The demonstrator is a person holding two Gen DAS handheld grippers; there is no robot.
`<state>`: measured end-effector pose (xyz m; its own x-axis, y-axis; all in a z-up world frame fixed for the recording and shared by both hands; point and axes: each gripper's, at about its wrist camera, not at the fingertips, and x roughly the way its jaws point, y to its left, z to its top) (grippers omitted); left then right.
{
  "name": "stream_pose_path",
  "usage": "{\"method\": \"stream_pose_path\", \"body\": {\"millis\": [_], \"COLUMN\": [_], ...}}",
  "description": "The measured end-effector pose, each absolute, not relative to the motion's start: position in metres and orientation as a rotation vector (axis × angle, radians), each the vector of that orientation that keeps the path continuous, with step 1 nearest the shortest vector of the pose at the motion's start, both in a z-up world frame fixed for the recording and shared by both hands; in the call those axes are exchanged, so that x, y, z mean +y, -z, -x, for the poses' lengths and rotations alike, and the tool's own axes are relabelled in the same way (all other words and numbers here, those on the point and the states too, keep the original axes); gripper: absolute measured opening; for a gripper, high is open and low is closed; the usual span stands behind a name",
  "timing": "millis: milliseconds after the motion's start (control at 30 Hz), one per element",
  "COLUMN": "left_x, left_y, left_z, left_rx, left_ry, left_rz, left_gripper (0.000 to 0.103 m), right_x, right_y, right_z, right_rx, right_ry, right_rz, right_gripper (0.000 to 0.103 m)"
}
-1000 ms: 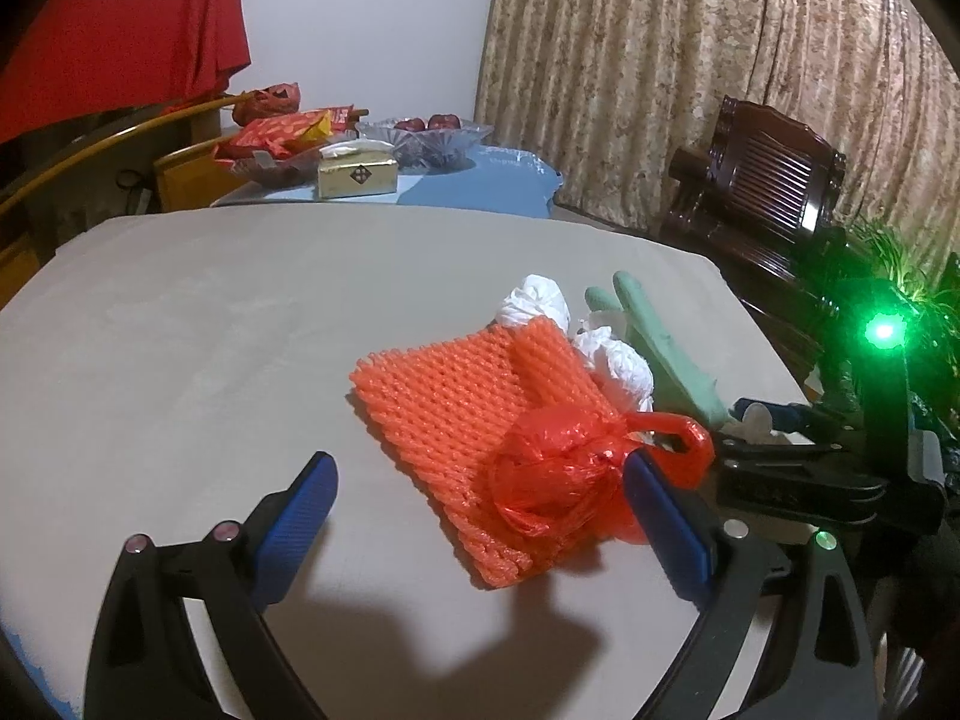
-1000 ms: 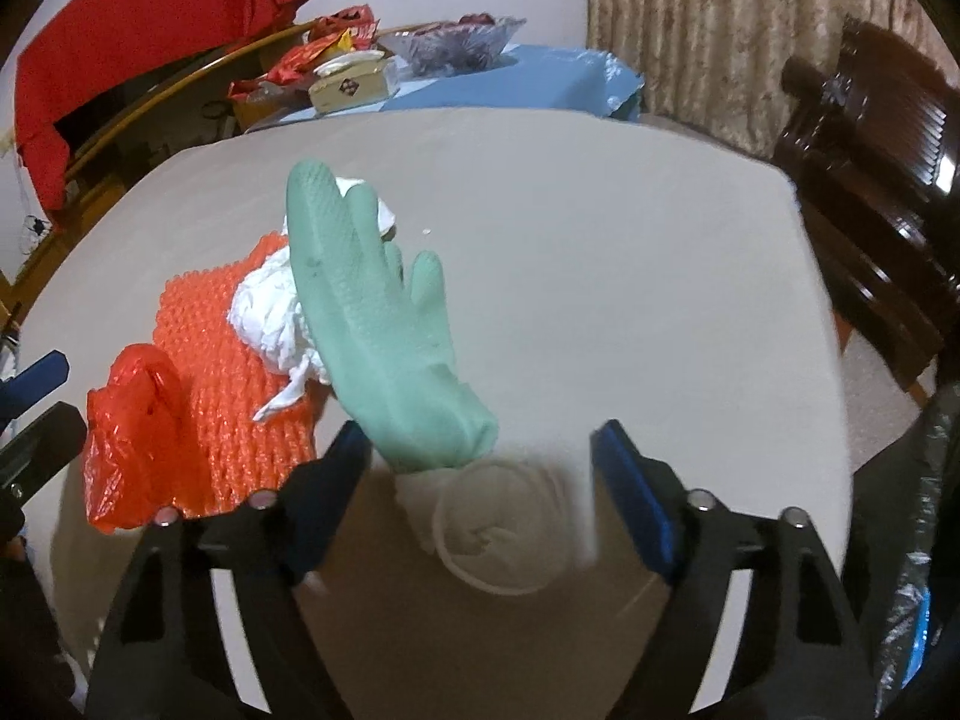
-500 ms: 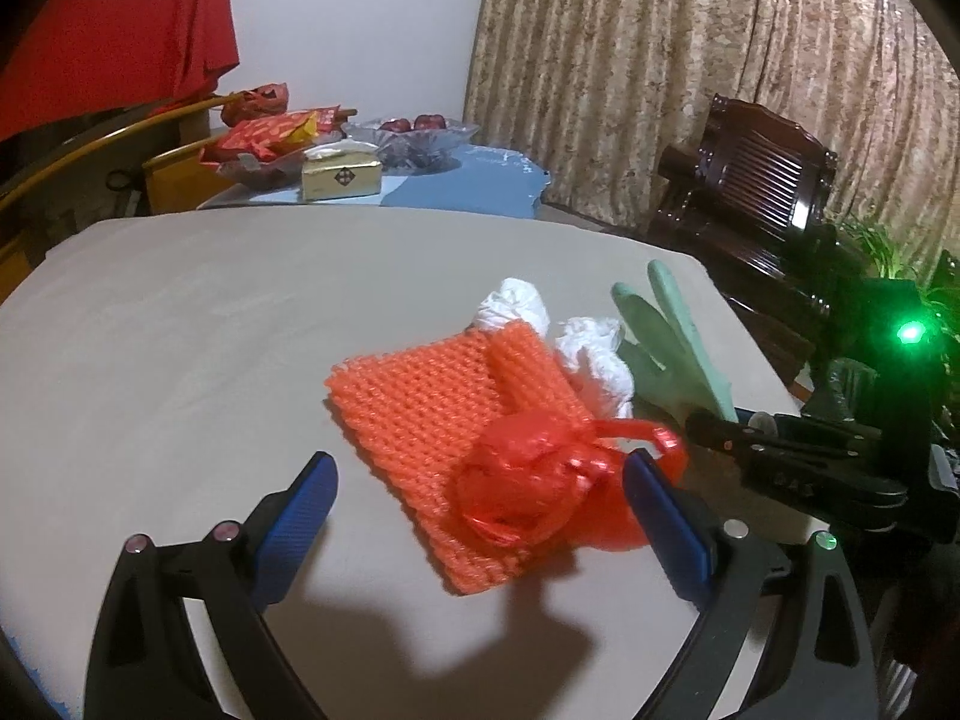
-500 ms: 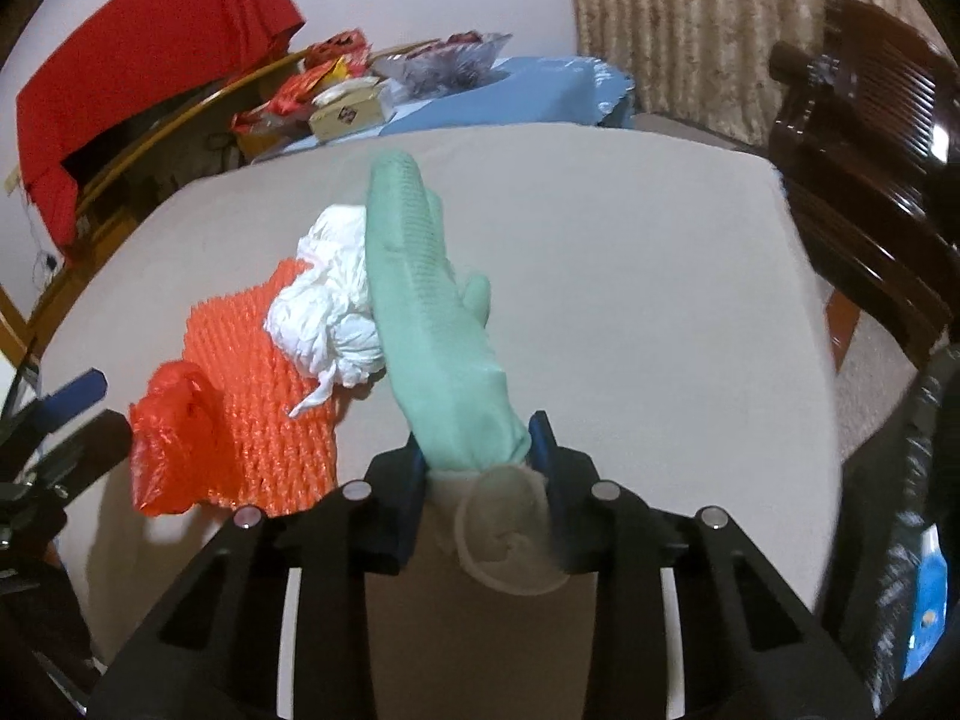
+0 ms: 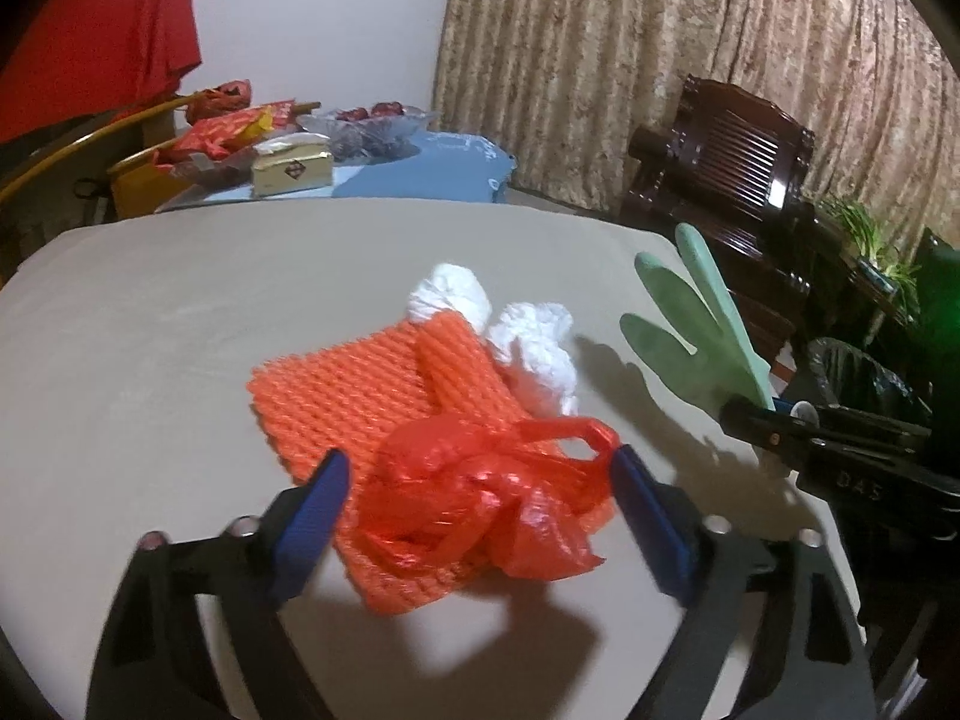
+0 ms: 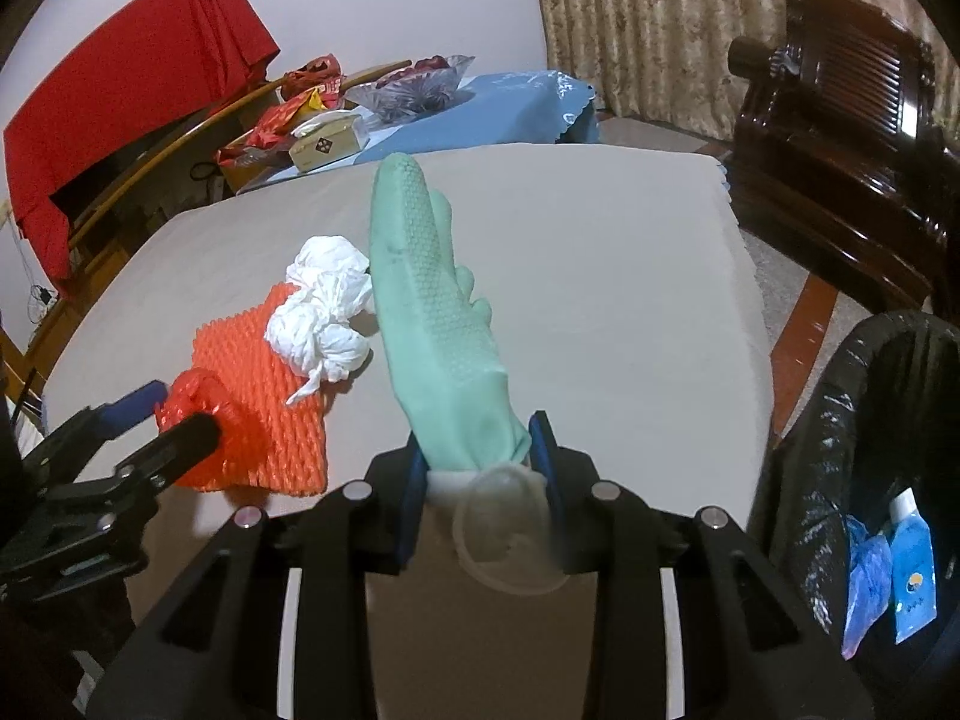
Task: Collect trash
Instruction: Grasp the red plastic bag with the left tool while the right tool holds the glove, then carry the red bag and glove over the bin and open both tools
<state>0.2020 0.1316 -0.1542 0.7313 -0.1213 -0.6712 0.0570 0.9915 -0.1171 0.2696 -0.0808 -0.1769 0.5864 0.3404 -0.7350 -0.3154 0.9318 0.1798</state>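
The pale green textured rubber glove [image 6: 432, 324] stands clear of the beige tabletop [image 6: 600, 276], its cuff end pinched between the blue pads of the right gripper [image 6: 480, 468], whose jaws are clamped on it just above the rolled whitish cuff (the fingers of the glove point up and away from the camera). From the left wrist view the same glove [image 5: 696, 324] rises at the right, with the black body of the right gripper [image 5: 774, 414] below it. Left of the glove, a crumpled white tissue wad [image 6: 327, 312] lies on the far corner of a flat orange foam fruit-netting sheet [image 6: 258, 384], and a crumpled red plastic bag [image 5: 480, 504] rests on the near edge of that netting [image 5: 360, 384]. The left gripper [image 5: 480, 516] straddles the red bag: the bag sits between its two blue pads, the right pad at the bag's handle loop and the left pad apart from the plastic, so the jaws are spread and not pressing; they have just been closing in on it. In the right wrist view the left gripper [image 6: 162, 420] shows at the left edge with the bag [image 6: 198, 414] between its tips. Beside the table at the right stands a bin lined with a black plastic sack [image 6: 840, 420], holding blue wrappers [image 6: 900, 564].
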Motion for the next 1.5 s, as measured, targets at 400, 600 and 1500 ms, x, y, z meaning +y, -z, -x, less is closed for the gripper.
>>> {"method": "stream_pose_path", "body": {"millis": [400, 600, 1500], "left_x": [0.128, 0.123, 0.063], "left_y": [0.143, 0.124, 0.083], "left_z": [-0.186, -0.174, -0.139], "left_rx": [0.715, 0.674, 0.604], "left_ry": [0.105, 0.125, 0.214], "left_rz": [0.086, 0.091, 0.062], "left_gripper": [0.044, 0.043, 0.043], "right_x": [-0.084, -0.088, -0.162], "right_y": [0.165, 0.153, 0.088], "right_z": [-0.252, -0.241, -0.171], "right_rx": [0.832, 0.808, 0.666], "right_ry": [-0.404, -0.409, -0.347], "right_rz": [-0.028, -0.033, -0.103], "right_gripper": [0.032, 0.032, 0.032]}}
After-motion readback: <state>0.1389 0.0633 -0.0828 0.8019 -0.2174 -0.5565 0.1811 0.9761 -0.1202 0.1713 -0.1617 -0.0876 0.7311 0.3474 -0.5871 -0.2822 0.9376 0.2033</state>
